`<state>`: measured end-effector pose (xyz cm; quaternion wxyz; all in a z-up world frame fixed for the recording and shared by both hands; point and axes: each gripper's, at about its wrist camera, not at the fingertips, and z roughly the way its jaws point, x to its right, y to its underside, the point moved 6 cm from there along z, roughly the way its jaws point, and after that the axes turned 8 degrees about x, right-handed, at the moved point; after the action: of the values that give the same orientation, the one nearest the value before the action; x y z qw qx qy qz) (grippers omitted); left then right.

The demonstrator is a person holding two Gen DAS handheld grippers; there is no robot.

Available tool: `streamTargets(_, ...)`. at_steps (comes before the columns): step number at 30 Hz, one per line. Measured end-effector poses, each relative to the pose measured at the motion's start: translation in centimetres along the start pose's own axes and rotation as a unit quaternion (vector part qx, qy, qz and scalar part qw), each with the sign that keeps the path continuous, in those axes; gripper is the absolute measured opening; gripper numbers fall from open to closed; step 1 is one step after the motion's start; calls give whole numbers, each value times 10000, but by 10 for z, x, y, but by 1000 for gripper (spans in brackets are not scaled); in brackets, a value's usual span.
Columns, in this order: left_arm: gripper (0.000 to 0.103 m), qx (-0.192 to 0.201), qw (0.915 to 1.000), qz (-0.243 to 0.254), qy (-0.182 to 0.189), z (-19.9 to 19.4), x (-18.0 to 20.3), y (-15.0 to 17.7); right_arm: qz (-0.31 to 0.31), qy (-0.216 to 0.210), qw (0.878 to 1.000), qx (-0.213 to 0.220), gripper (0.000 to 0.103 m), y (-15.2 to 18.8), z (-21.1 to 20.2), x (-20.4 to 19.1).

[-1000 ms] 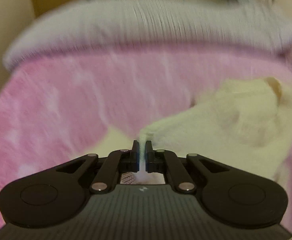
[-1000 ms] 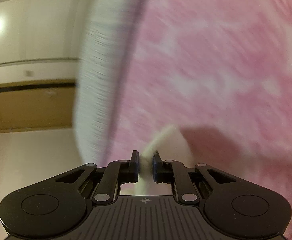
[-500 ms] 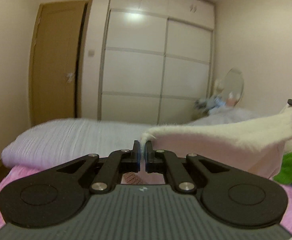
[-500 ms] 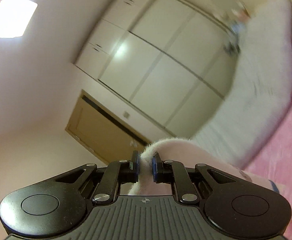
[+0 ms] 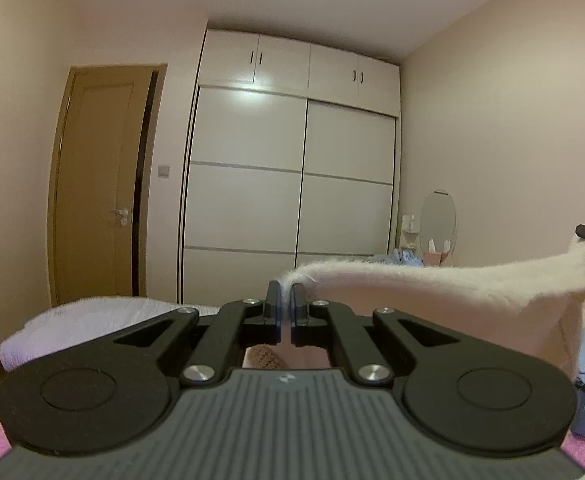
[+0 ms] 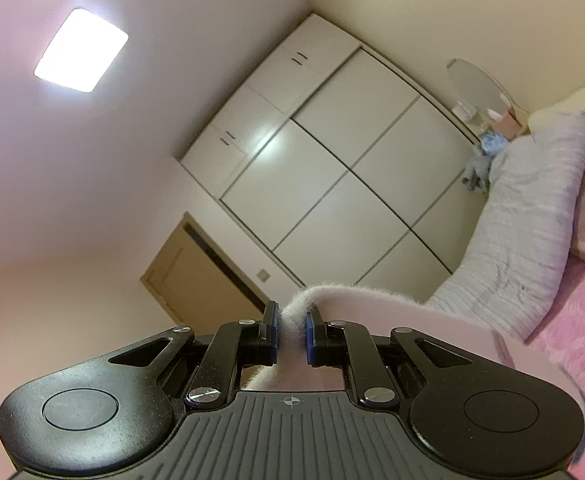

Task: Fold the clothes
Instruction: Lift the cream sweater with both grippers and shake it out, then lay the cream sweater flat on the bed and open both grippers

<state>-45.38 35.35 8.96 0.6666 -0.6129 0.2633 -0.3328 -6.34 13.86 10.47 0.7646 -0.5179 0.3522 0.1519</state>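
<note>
Up front in our left wrist view, our left gripper [image 5: 285, 307] pinches one corner of the fluffy white garment [image 5: 444, 284], stretched in the air above the bed [image 5: 92, 320]. From our right wrist view, our right gripper [image 6: 291, 334] clamps another corner of it.

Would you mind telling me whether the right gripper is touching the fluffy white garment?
Touching. The right wrist view shows the right gripper with both pads pressed onto a bunched edge of the white garment, no gap on either side.
</note>
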Motion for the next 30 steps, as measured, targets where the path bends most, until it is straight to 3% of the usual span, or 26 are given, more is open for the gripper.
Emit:
streamTargets(5,2,259,9993,212,-181,-8,45,-36,-252,-425,9988,-67,11,-42,-18,-9)
streamTargets(9,2,193,9994,196,-226,23,60,-41,-405,-580,9974,-139,11,-69,-19,-9)
streamTargets(11,2,-78,9996,176,-216,65,59,-23,-499,-345,9978,-269,11,-71,-6,1)
streamTargets(14,3,-690,9974,136,-171,149,52,22,-527,595,9943,-708,14,-59,44,41)
streamTargets(16,14,-1130,9934,98,-185,206,44,55,-262,1205,9831,-1354,34,-39,93,90)
streamTargets(17,16,-1455,9888,41,-332,237,34,79,-69,1602,9741,-1592,55,-29,114,119)
streamTargets(20,16,-2196,9738,4,-588,293,13,136,473,2533,9461,-1961,60,-2,150,192)
streamTargets(22,18,-2543,9648,78,-667,308,7,167,650,2713,9364,-2129,61,11,148,211)
streamTargets(25,24,-2979,9526,313,-537,294,8,215,732,2780,9307,-2263,64,28,111,226)
streamTargets(27,24,-3374,9399,205,-479,282,8,246,787,3129,9142,-2452,64,44,72,243)
streamTargets(30,24,-4116,9087,-309,-620,235,9,295,765,3763,8808,-2771,64,69,1,265)
